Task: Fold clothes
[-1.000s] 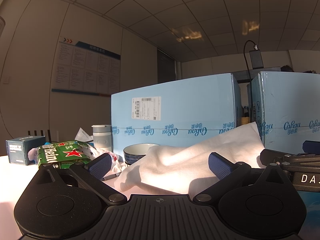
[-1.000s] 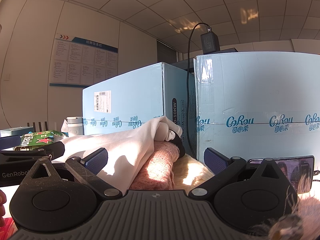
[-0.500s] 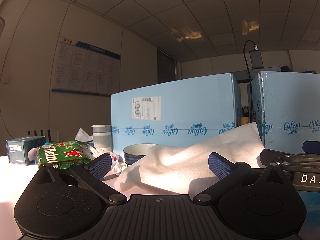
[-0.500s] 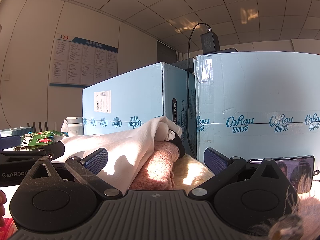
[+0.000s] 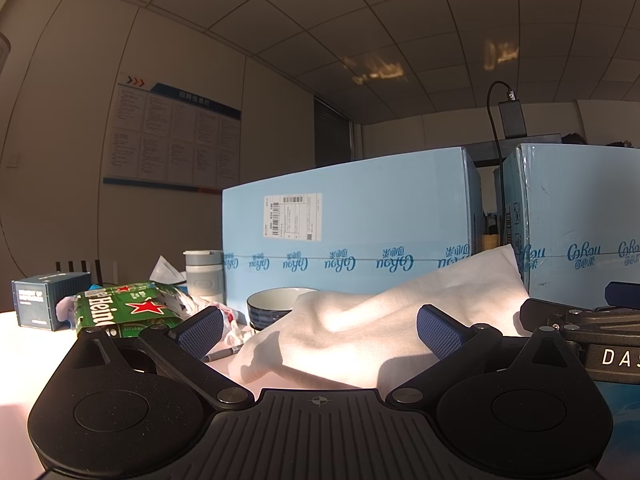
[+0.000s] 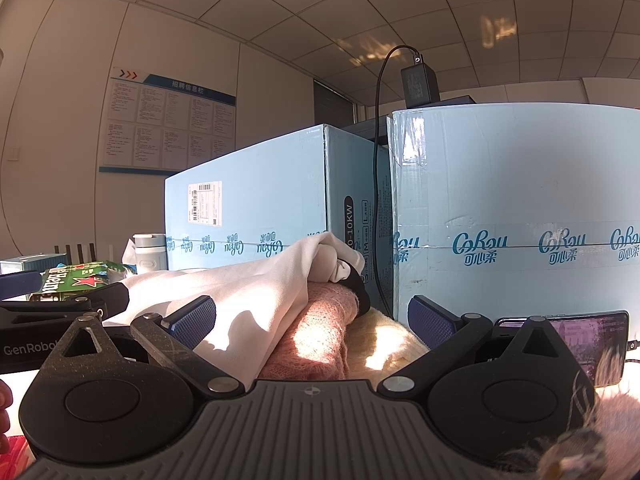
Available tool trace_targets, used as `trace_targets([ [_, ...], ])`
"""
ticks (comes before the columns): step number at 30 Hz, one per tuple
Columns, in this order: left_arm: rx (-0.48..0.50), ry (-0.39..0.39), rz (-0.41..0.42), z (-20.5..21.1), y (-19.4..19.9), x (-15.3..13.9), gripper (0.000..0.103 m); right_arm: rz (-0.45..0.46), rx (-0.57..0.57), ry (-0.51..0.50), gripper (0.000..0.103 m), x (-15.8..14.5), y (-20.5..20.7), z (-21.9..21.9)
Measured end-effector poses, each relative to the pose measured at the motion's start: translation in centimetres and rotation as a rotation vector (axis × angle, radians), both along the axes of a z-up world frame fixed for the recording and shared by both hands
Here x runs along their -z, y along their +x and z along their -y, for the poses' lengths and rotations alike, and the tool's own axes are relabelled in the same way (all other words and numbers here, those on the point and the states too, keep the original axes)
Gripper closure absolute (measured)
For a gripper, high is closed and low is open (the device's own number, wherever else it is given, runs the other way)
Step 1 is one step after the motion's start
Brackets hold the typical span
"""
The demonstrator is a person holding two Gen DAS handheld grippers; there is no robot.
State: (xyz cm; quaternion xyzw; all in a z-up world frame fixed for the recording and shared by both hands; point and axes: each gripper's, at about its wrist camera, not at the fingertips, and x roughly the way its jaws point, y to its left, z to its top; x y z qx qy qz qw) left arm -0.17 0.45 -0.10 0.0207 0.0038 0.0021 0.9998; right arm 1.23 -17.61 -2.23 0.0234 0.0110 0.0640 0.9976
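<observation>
Nothing moved, two open tongs (image 5: pixel 320 330) (image 6: pixel 312 320), three garments (image 6: pixel 320 332)

Office interior. A suspended grid ceiling (image 5: pixel 360 20) of square tiles spans plain pale walls. A printed notice board (image 5: pixel 172 140) with a blue header and columns of sheets hangs on the left wall. Large light-blue shipping cartons (image 5: pixel 348 232), taped and bearing a barcode label (image 5: pixel 293 217), stand at the back of the bench (image 5: pixel 24 360). A power adapter (image 6: pixel 419 85) with its cable sits on top of a carton. Desk clutter includes a tumbler (image 5: pixel 203 272), a bowl (image 5: pixel 276 306) and a green beer carton (image 5: pixel 124 308).
</observation>
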Motion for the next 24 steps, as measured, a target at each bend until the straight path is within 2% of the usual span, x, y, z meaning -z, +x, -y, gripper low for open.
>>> trace_targets([
  [16, -0.003, -0.013, 0.007, 0.11, -0.15, -0.14, 0.000, 0.024, 0.048, 0.011, 0.000, 0.03, -0.30, 0.37],
  [24, -0.002, -0.015, 0.013, 0.05, -0.18, -0.12, 0.000, 0.047, 0.137, -0.010, 0.000, -0.06, -0.72, 0.27],
])
